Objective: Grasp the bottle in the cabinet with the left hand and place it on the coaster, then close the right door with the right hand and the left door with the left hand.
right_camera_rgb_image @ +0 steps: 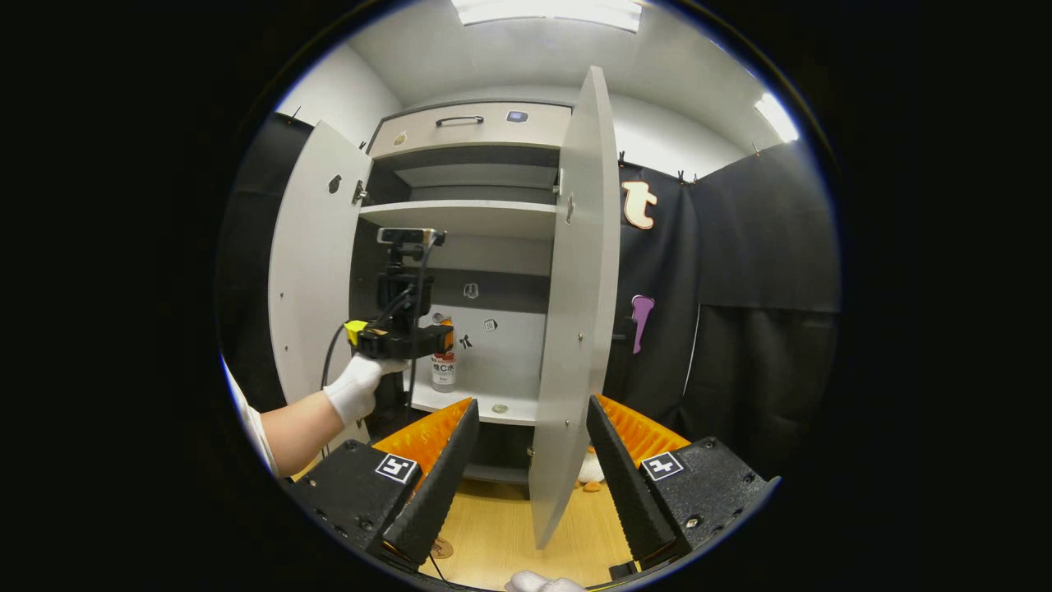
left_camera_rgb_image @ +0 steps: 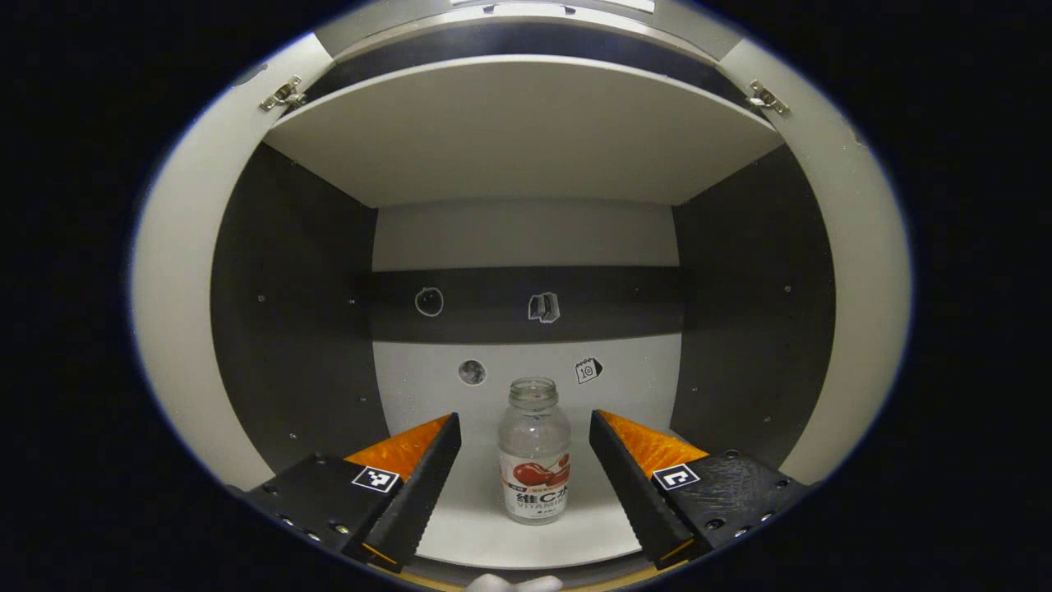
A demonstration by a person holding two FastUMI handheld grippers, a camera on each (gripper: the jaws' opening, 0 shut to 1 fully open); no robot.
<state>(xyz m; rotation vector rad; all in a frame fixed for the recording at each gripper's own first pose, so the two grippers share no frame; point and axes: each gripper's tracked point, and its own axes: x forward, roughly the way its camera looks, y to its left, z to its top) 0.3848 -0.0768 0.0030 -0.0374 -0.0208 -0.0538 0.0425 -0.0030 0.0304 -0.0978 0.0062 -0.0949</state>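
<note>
Black cloth walls surround one tall cabinet (right_camera_rgb_image: 460,205) with two doors, both swung open: the left door (right_camera_rgb_image: 316,263) and the right door (right_camera_rgb_image: 575,312). One bottle (left_camera_rgb_image: 534,452) stands upright, neck up, on the shelf (left_camera_rgb_image: 526,538) directly ahead of the left gripper (left_camera_rgb_image: 526,485), between its two spread, empty fingers without touching them. The right gripper (right_camera_rgb_image: 526,481) is released too, the right door's edge between its fingers.

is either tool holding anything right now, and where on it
Nothing is held. The left tool is open around the bottle without touching; the right tool is open.
</note>
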